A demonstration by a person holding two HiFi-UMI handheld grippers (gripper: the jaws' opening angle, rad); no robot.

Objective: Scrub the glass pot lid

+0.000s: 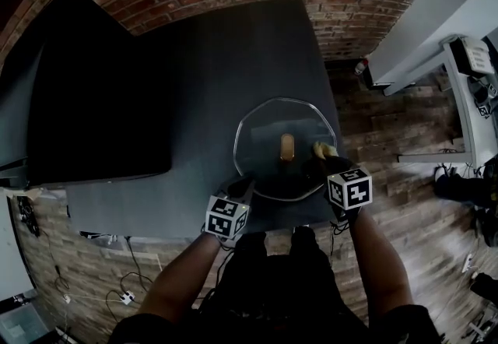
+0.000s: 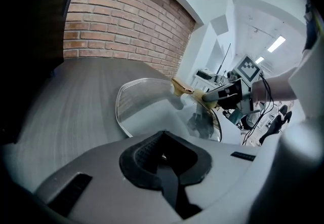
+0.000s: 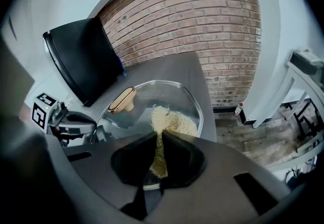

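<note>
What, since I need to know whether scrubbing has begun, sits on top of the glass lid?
A wooden knob at the glass lid's centre and a yellow scrub pad pinched in the right gripper's jaws. The glass under the pad is covered.

- The lid [image 1: 264, 128] lies on the table [image 1: 210, 62].
- A pad [image 1: 321, 150] rests on the lid's right part.
- The left gripper [image 1: 243, 187] is at the lid's near-left rim and the right gripper [image 1: 327, 167] at its near-right.
</note>
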